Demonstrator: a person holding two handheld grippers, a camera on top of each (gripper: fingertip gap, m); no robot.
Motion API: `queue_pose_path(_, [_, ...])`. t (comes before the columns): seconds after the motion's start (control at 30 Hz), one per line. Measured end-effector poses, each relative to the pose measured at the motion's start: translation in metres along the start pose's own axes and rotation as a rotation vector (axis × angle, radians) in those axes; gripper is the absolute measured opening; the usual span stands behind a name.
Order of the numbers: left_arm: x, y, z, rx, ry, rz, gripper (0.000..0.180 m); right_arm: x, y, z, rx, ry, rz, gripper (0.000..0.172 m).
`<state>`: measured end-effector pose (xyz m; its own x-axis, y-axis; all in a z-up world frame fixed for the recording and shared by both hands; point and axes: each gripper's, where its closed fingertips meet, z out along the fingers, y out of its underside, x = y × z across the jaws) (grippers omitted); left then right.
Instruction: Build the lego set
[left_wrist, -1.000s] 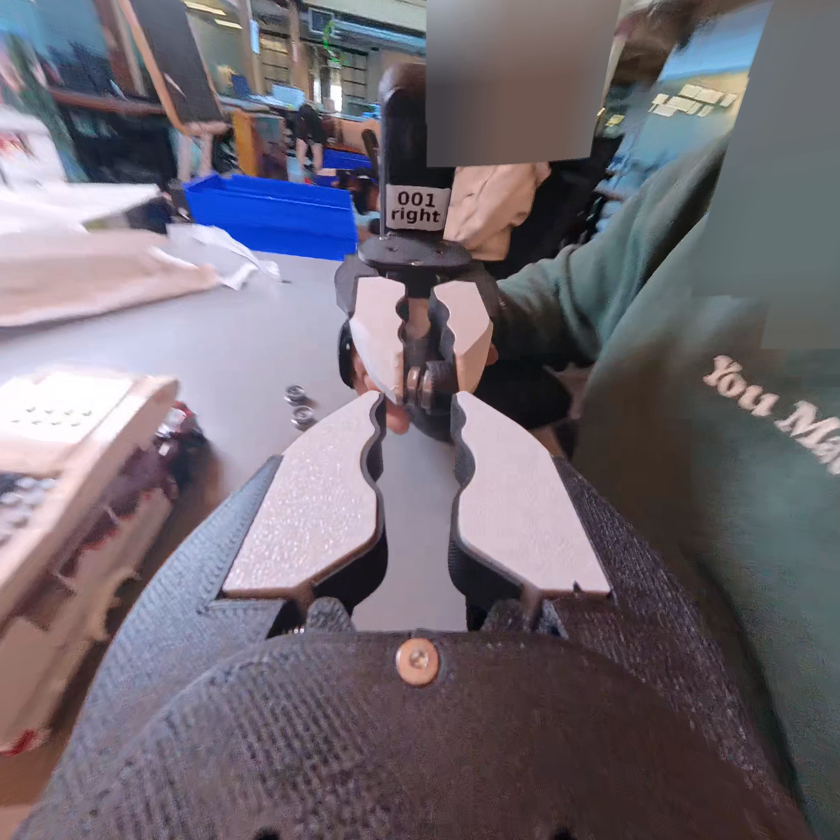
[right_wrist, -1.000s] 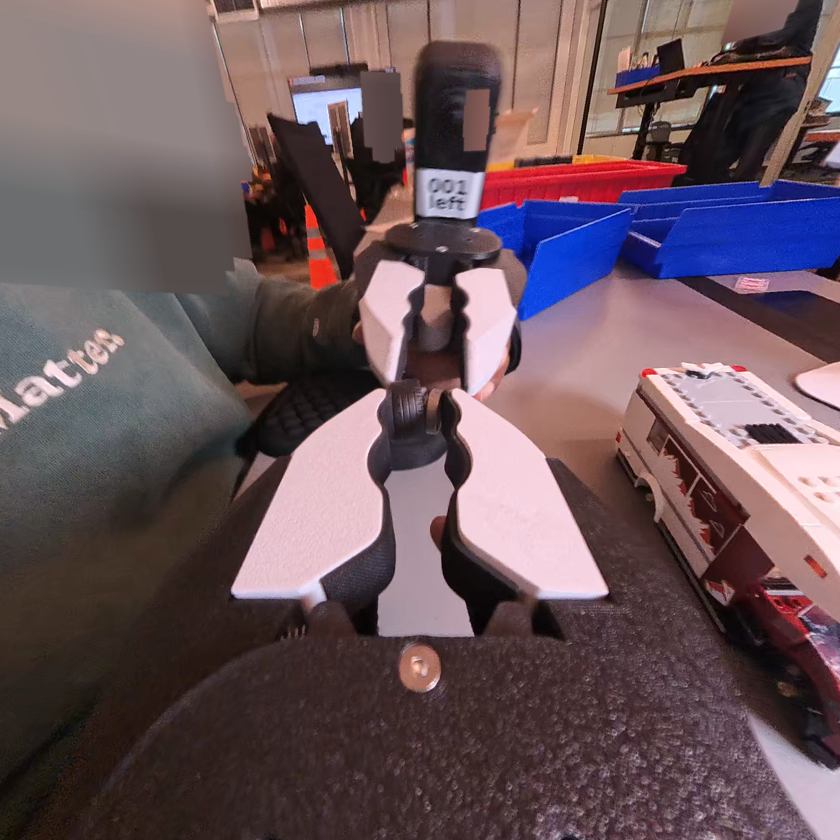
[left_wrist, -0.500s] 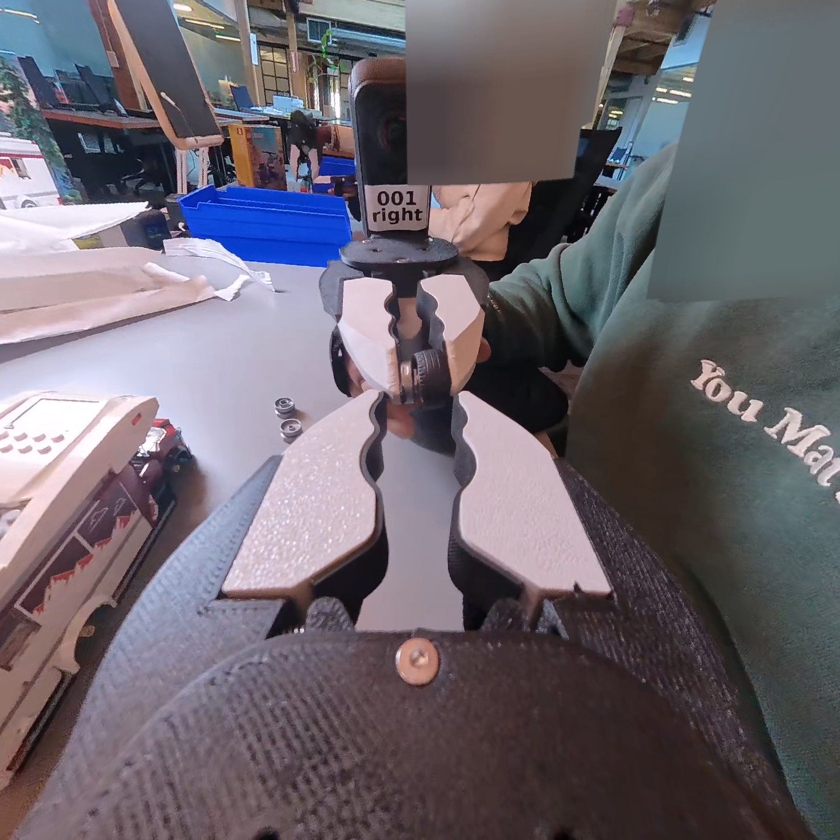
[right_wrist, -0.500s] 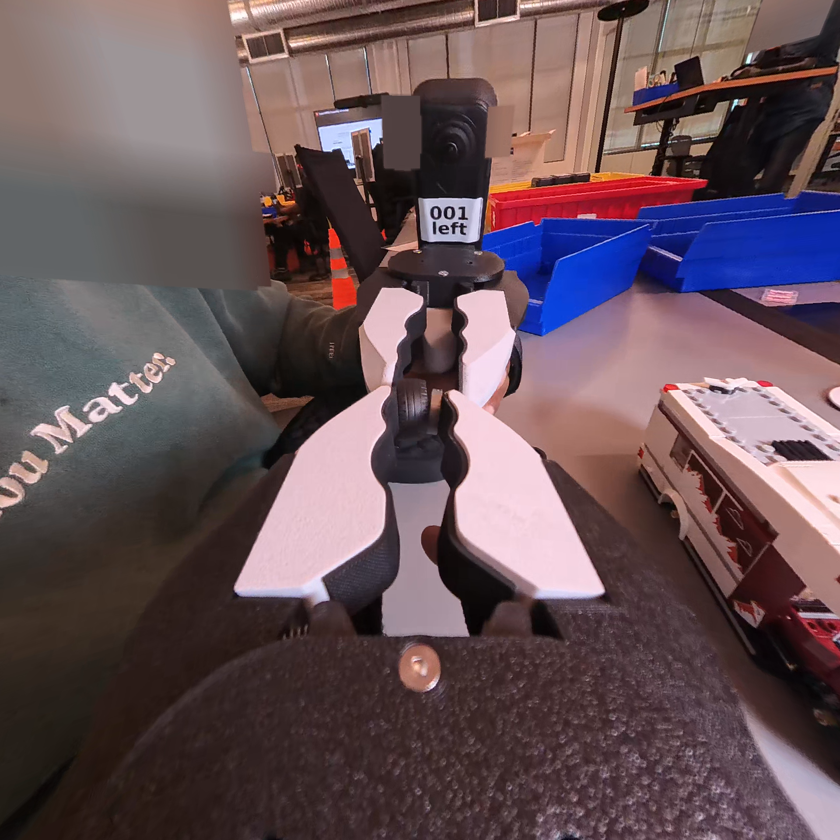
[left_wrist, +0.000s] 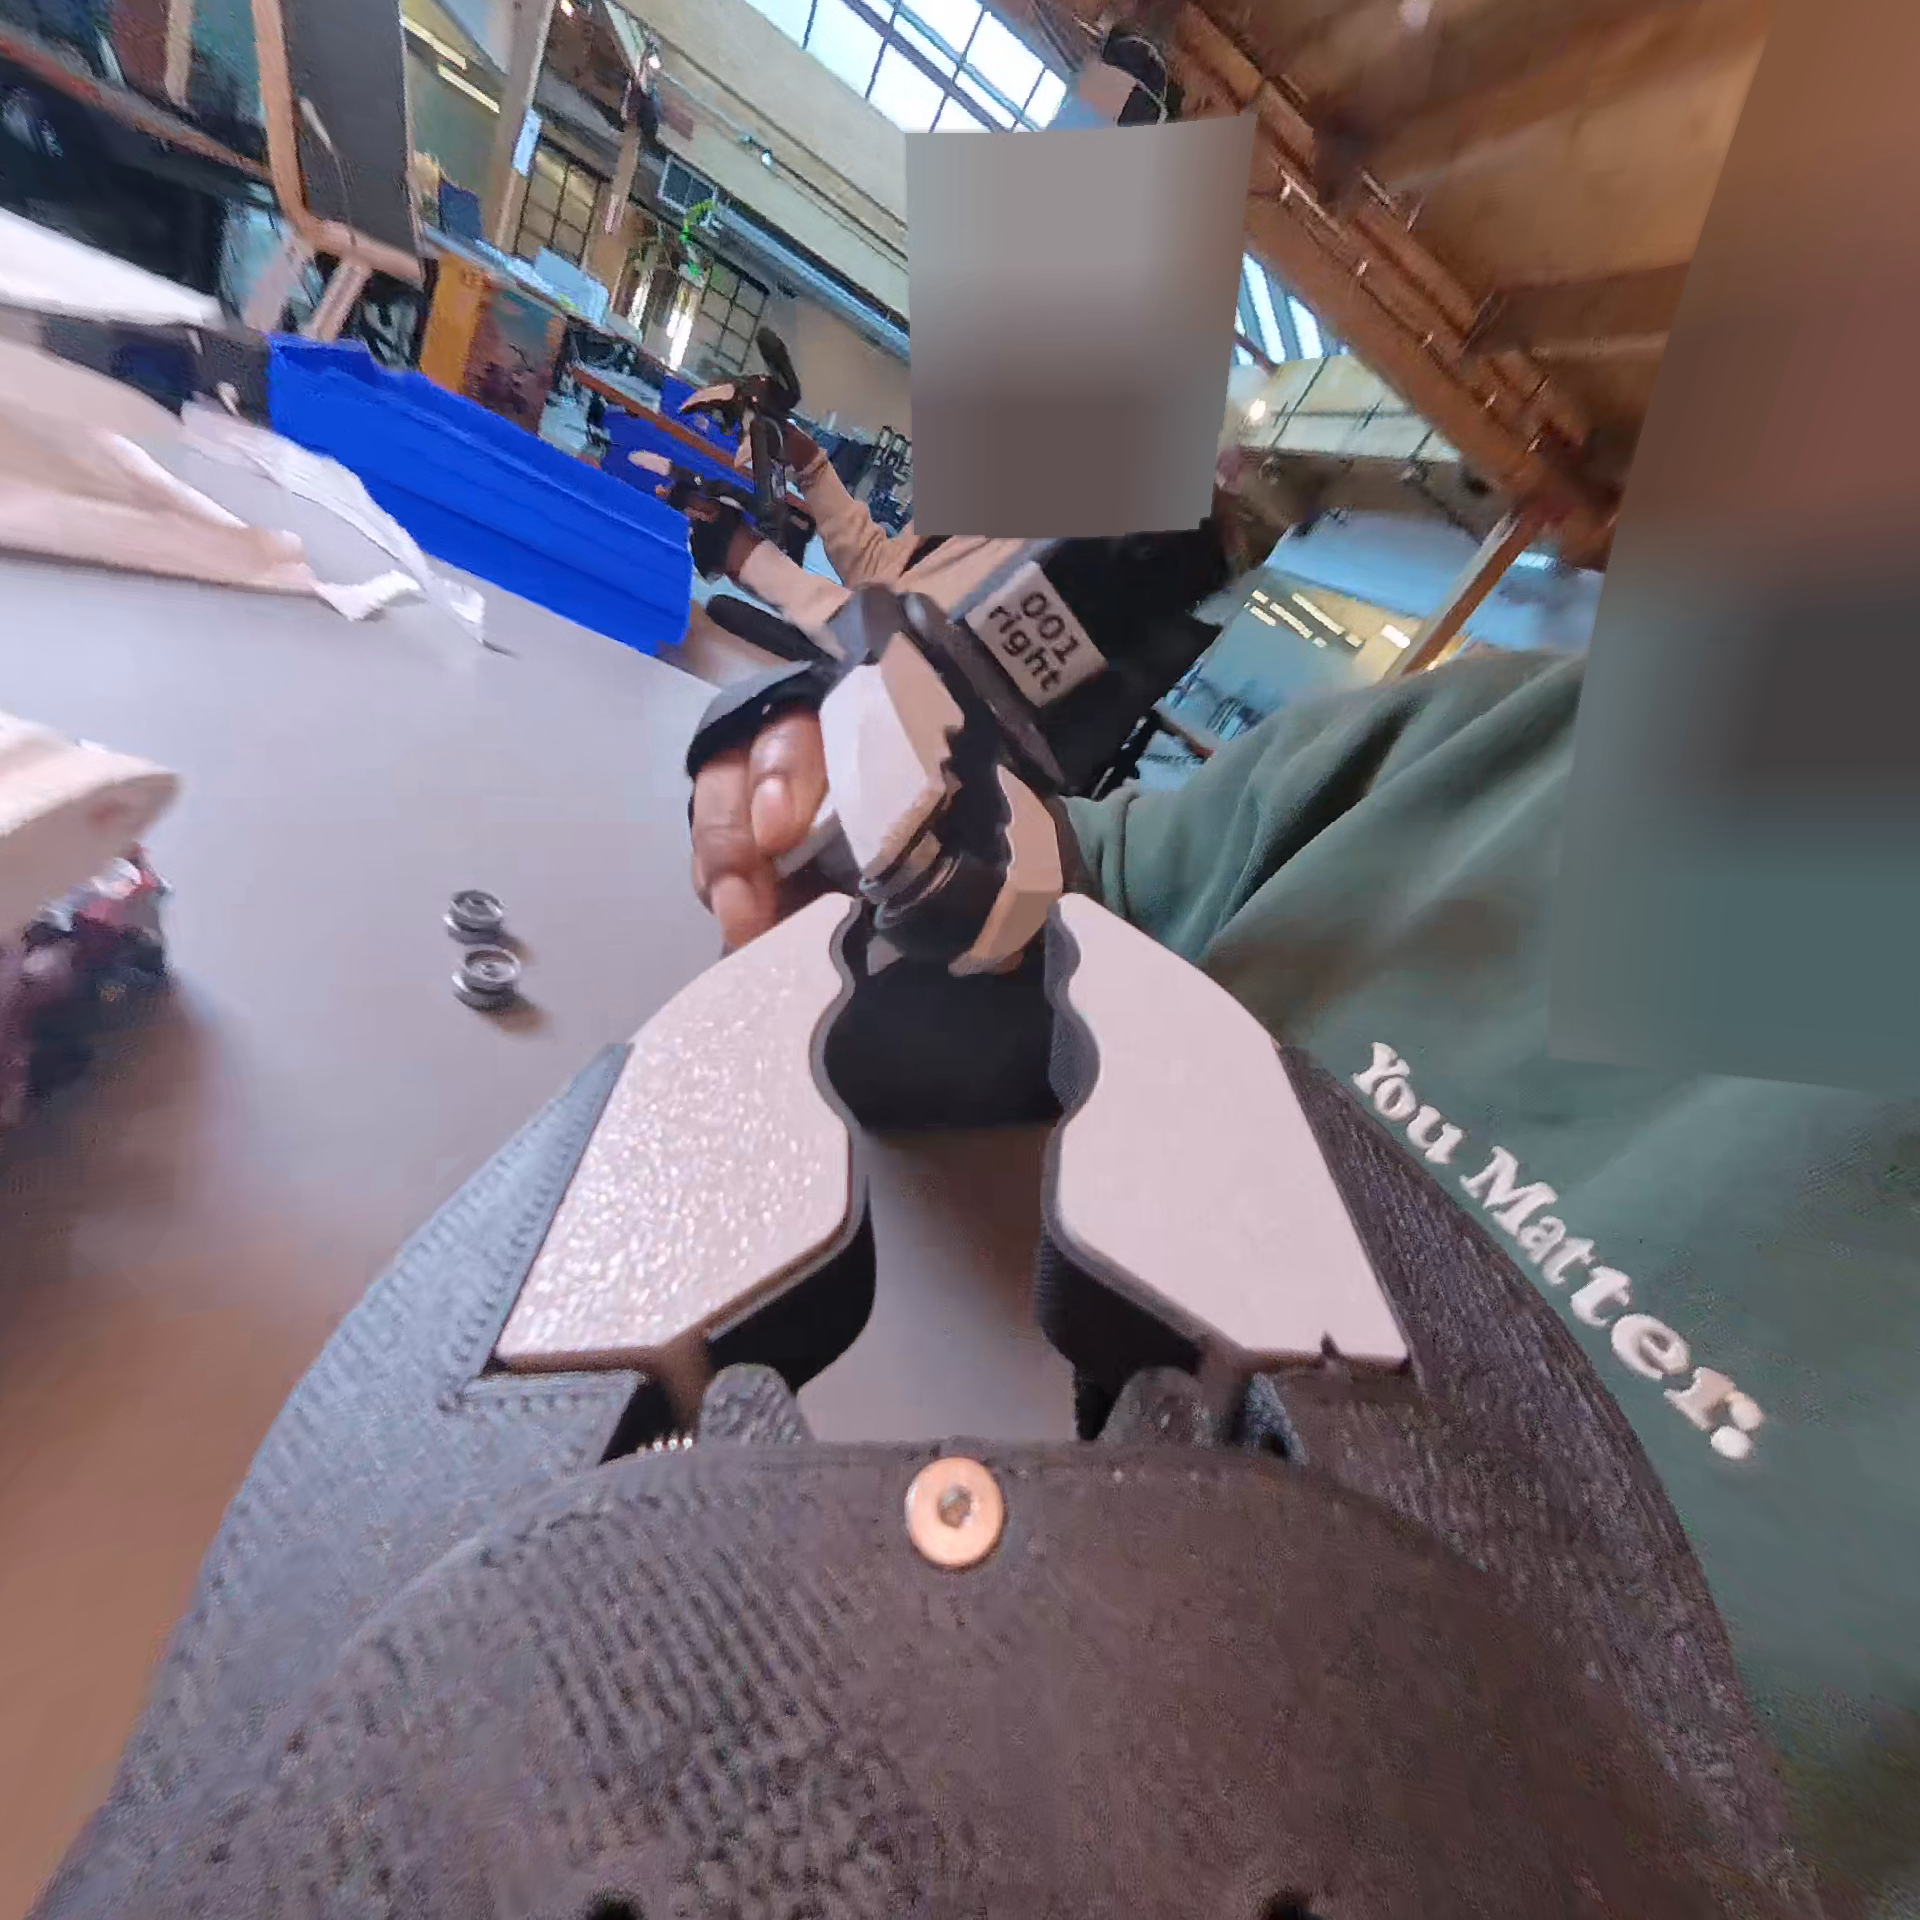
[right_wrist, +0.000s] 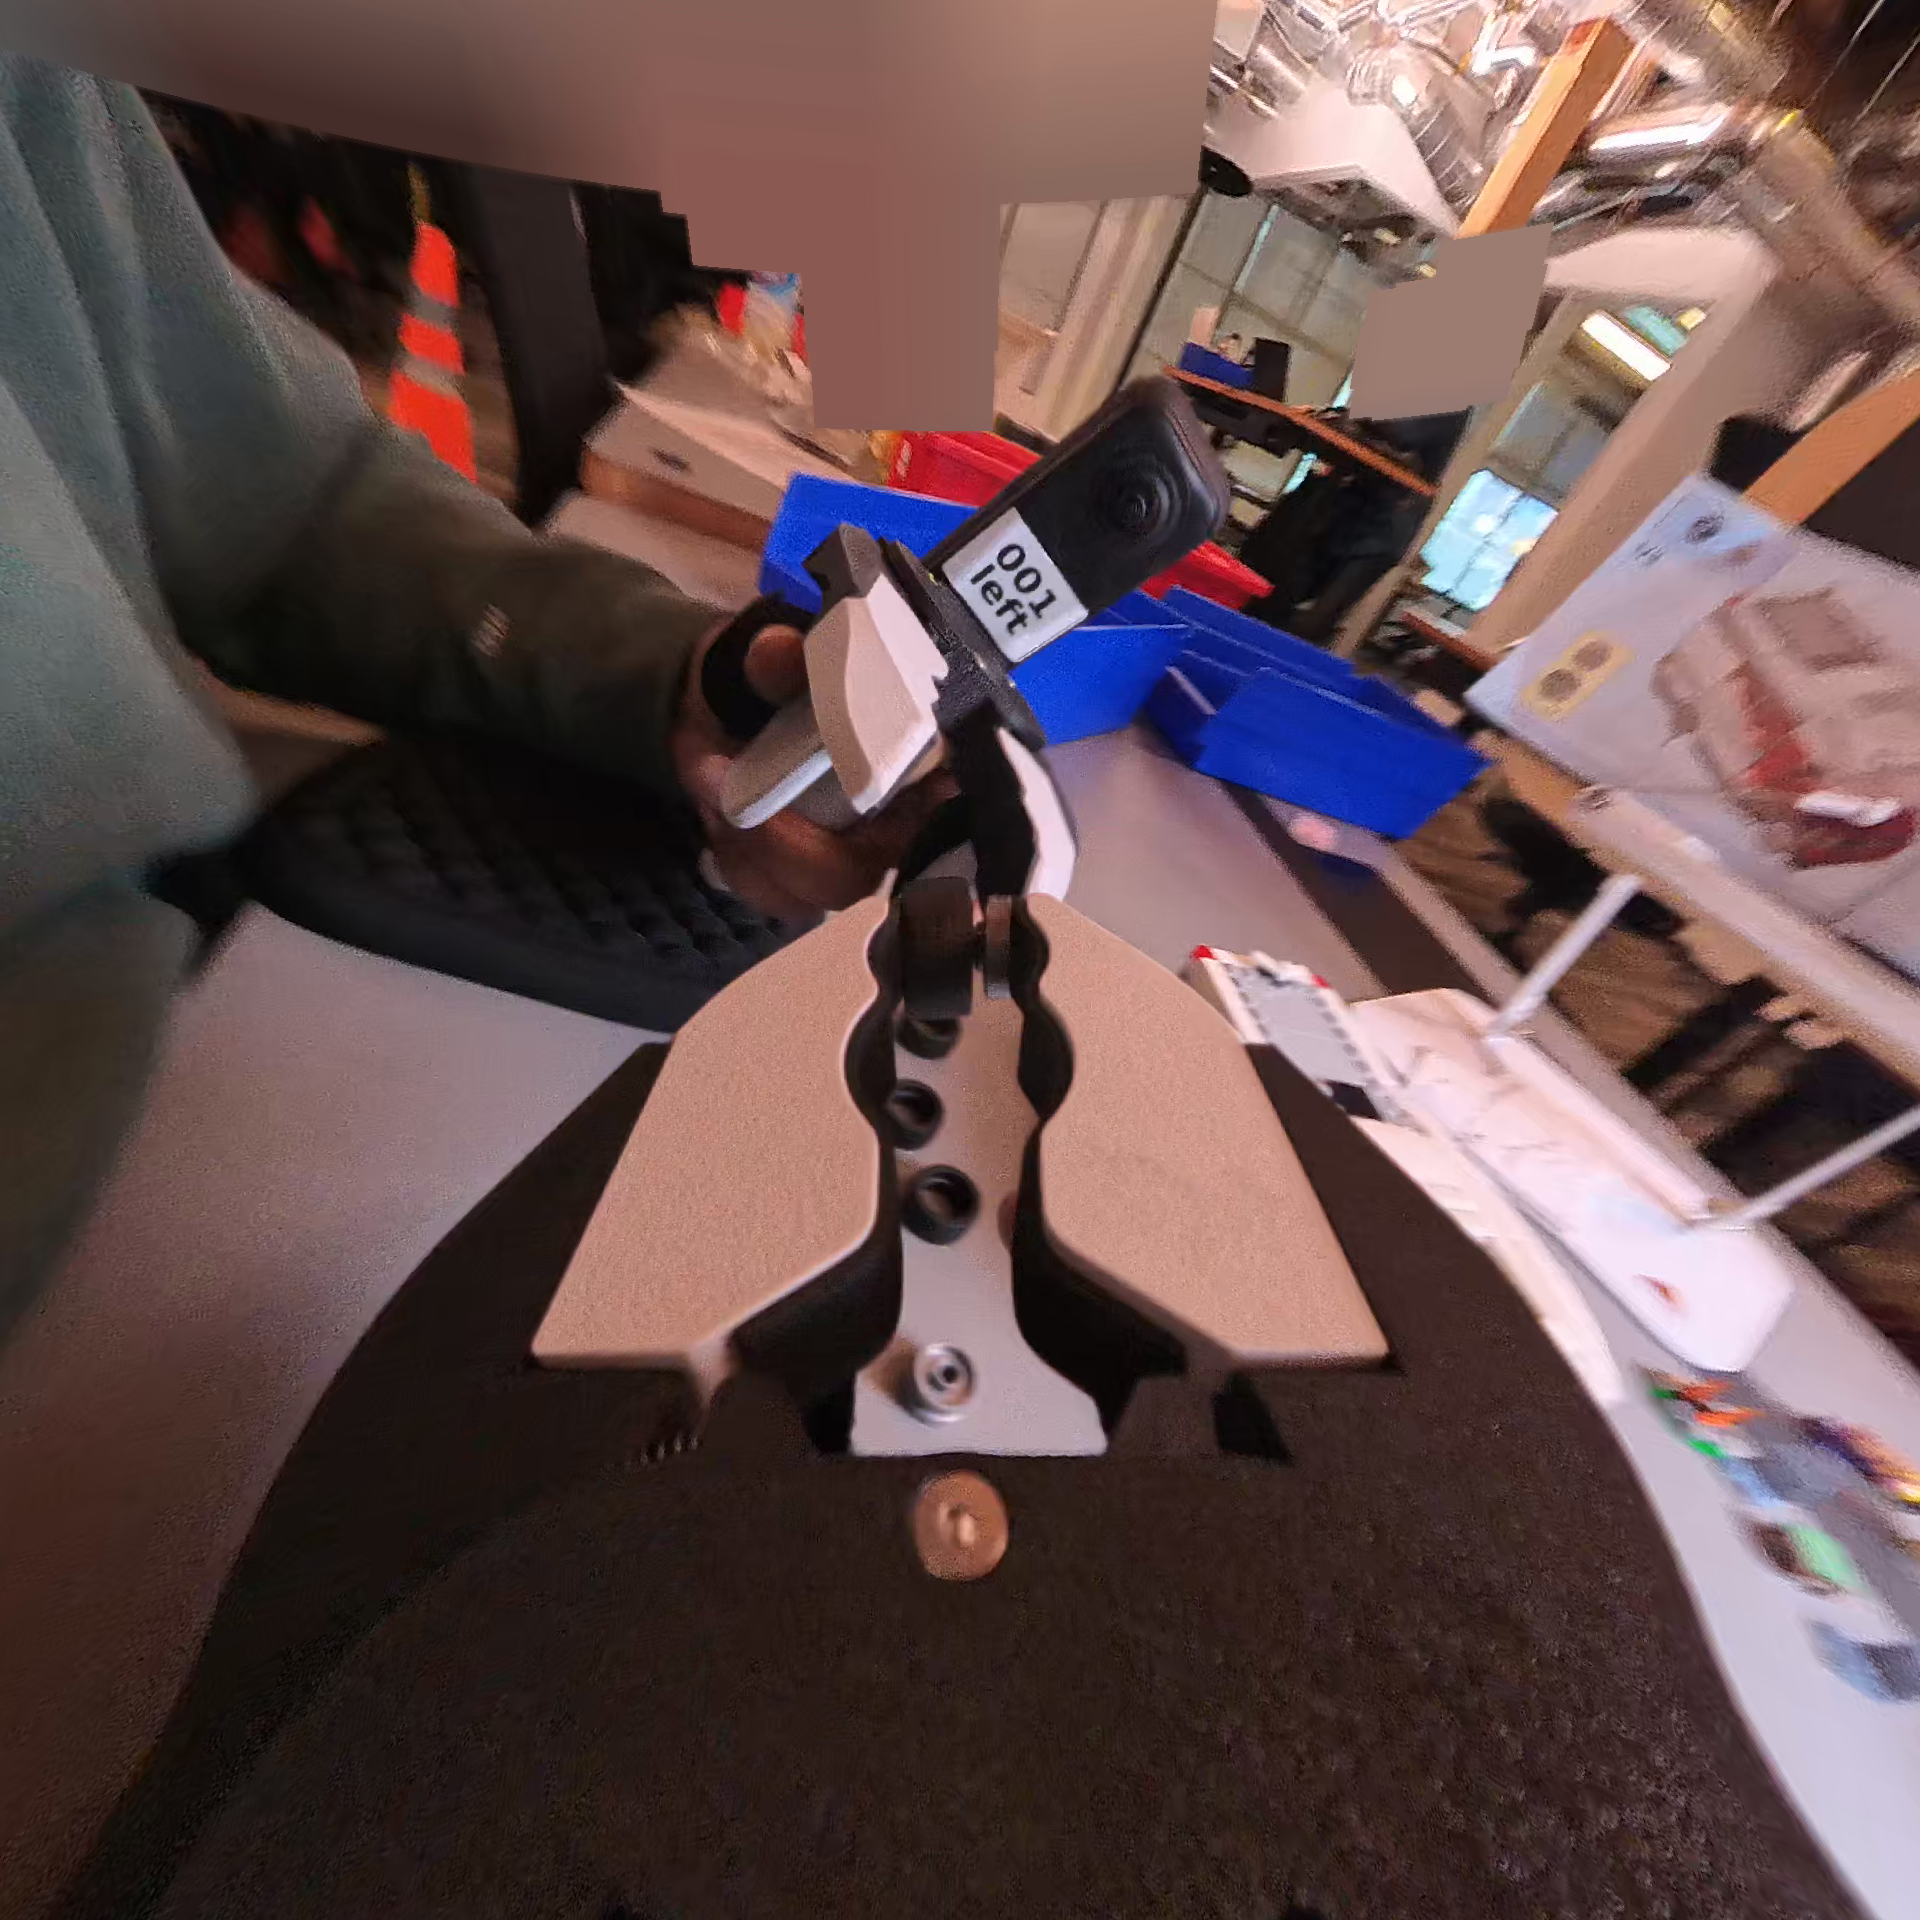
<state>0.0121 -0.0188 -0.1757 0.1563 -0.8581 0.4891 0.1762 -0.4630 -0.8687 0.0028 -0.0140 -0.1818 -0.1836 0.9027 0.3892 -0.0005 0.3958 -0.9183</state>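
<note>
My right gripper (right_wrist: 951, 925) is shut on a small black toy wheel (right_wrist: 935, 951) with a silver hub and holds it above the grey table (right_wrist: 343, 1091). In the left wrist view the right gripper (left_wrist: 925, 883) leans to the right, with the wheel (left_wrist: 914, 883) at its tips. My left gripper (left_wrist: 951, 920) is open, its tips just short of that wheel with a gap on each side. In the right wrist view the left gripper (right_wrist: 966, 842) is tilted, its fingers spread with nothing between them. Three loose black tyres (right_wrist: 914, 1117) and a silver hub (right_wrist: 935, 1377) lie on the table below my right fingers.
Two small hubs (left_wrist: 478, 940) lie on the table to the left. A white and red toy camper (right_wrist: 1455, 1122) stands to the right, with loose bricks (right_wrist: 1818, 1507) nearer. Blue bins (right_wrist: 1299, 727) and a picture box (right_wrist: 1714, 675) stand behind. A person's green sleeve (left_wrist: 1351, 831) is close. Both grippers' tips are close together, under 4 cm apart.
My left jaws have opened wider around the wheel. Both grippers have tilted and now lean to the right in each other's views. The wheel stays in my right grasp.
</note>
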Motion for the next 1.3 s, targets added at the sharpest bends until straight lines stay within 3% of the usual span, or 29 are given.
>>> queue_pose_path(0.1, [-0.003, 0.008, 0.008, -0.004, 0.015, -0.093, 0.035, -0.002, 0.004, 0.004, -0.056, 0.067, -0.181, 0.018])
queue_pose_path(0.17, [-0.006, 0.010, 0.010, -0.005, 0.015, -0.139, 0.025, -0.005, 0.005, 0.006, -0.070, 0.083, -0.255, 0.018])
queue_pose_path(0.33, [-0.004, 0.016, 0.010, -0.043, 0.052, -0.181, 0.024, -0.011, 0.005, 0.007, -0.070, 0.070, -0.301, 0.018])
queue_pose_path(0.4, [-0.002, 0.014, 0.010, -0.037, 0.066, -0.184, 0.024, -0.014, 0.002, 0.009, -0.065, 0.072, -0.305, 0.027])
queue_pose_path(0.47, [-0.001, 0.015, 0.010, -0.042, 0.079, -0.199, 0.024, -0.012, 0.002, 0.008, -0.075, 0.083, -0.288, 0.018])
queue_pose_path(0.57, [-0.002, 0.014, 0.010, -0.029, 0.088, -0.231, 0.023, -0.011, 0.003, 0.009, -0.078, 0.054, -0.165, 0.018])
queue_pose_path(0.83, [0.001, 0.009, 0.009, 0.024, 0.171, -0.335, 0.024, -0.013, 0.000, 0.011, -0.067, 0.023, -0.045, 0.017])
queue_pose_path(1.0, [-0.001, 0.008, 0.009, 0.036, 0.155, -0.318, 0.025, -0.012, 0.002, 0.011, -0.081, -0.016, 0.019, 0.017])
queue_pose_path(1.3, [-0.002, 0.011, 0.015, 0.022, 0.119, -0.292, 0.027, 0.007, 0.001, 0.004, -0.100, 0.153, -0.193, 0.017])
